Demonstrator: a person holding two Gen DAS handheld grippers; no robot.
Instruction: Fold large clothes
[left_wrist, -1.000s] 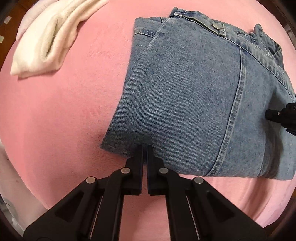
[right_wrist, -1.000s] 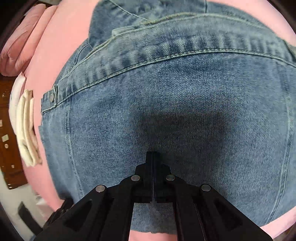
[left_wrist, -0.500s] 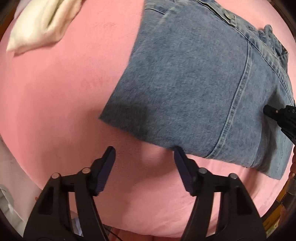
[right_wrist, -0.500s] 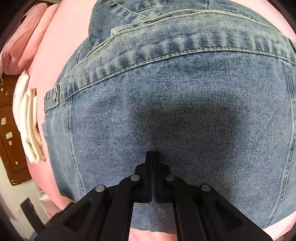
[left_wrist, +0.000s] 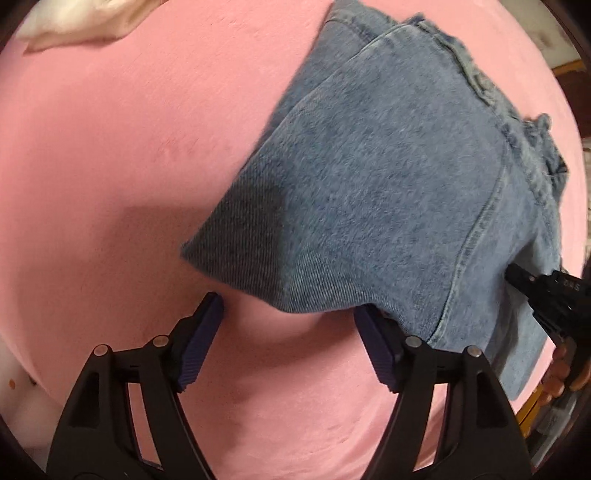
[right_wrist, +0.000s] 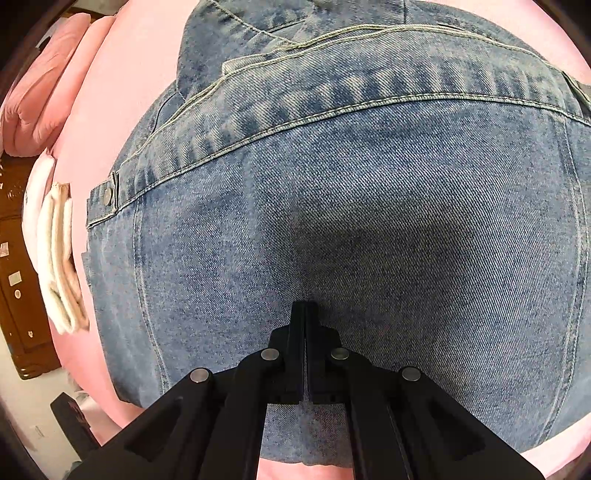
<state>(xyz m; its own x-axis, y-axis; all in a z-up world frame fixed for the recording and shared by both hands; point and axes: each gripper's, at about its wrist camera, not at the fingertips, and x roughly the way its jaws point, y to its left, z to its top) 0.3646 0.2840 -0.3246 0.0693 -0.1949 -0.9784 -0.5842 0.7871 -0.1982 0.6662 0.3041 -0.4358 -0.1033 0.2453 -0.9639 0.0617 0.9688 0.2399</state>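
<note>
Folded blue jeans (left_wrist: 388, 184) lie on a pink bed cover (left_wrist: 129, 166). My left gripper (left_wrist: 288, 321) points down at their near edge, and its jaws are opening. The hem dips just above the gap; the cloth's edge overlaps the right fingertip (left_wrist: 369, 321), and no pad presses on it. In the right wrist view the denim (right_wrist: 332, 203) fills the frame, waistband and button at the far side. My right gripper (right_wrist: 304, 308) is shut, its joined tips resting on the top layer with nothing seen pinched. From the left wrist view the right gripper (left_wrist: 517, 275) touches the jeans' right side.
A folded white garment (left_wrist: 74, 22) lies at the far left of the bed, also the white stack (right_wrist: 59, 266). A pink pillow (right_wrist: 40, 103) sits beyond it. Brown wooden furniture (right_wrist: 18, 295) stands beside the bed. A person's fingers (left_wrist: 557, 369) hold the right gripper.
My left gripper was shut on the jeans' near edge; it has let go, spread its jaws wide and rolled. The right gripper stays shut, slightly lower on the denim.
</note>
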